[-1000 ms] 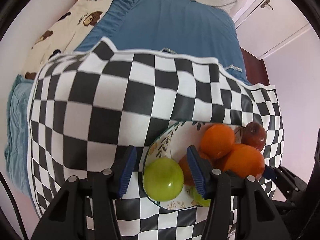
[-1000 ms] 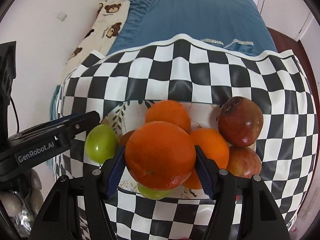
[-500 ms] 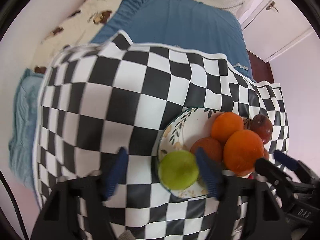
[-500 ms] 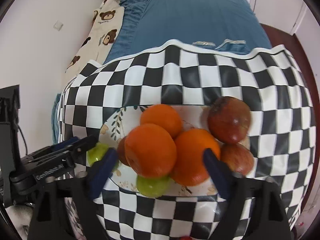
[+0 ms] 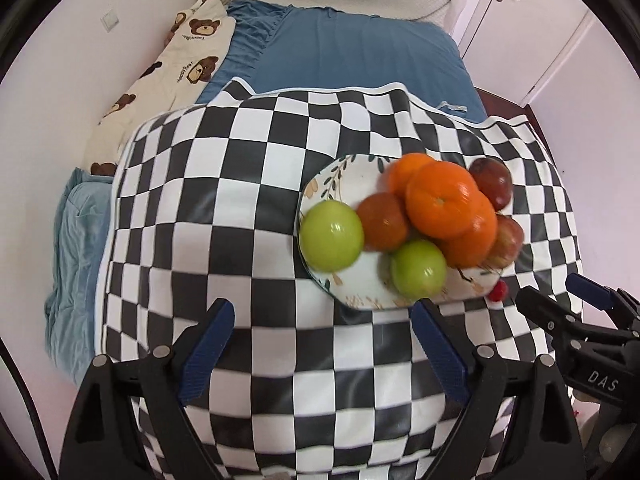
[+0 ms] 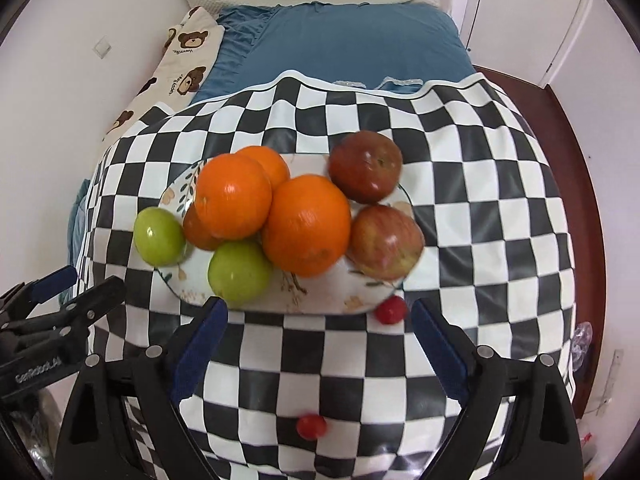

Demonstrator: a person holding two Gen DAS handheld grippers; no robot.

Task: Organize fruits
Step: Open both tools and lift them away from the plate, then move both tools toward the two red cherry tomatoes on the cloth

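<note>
A floral plate [image 5: 352,172] [image 6: 320,294] on the checkered cloth holds piled fruit: oranges [image 5: 442,200] [image 6: 306,224], two green apples [image 5: 331,236] [image 6: 159,236], and two red apples [image 6: 366,172] [image 5: 492,182]. My left gripper [image 5: 320,340] is open and empty, held back from the plate's near edge. My right gripper [image 6: 320,332] is open and empty, also short of the plate. Two small red fruits [image 6: 390,309] [image 6: 311,426] lie on the cloth near the right gripper.
The checkered cloth [image 5: 240,208] [image 6: 480,200] covers a table beside a blue bed [image 5: 360,52] [image 6: 340,44]. A teddy-bear pillow [image 5: 168,76] lies along the left wall. White doors [image 5: 532,28] stand at the right. Each gripper shows in the other's view [image 5: 580,320] [image 6: 52,312].
Both grippers let go of their fruit, opened and pulled back from the plate. The green apple and the orange now rest on the plate.
</note>
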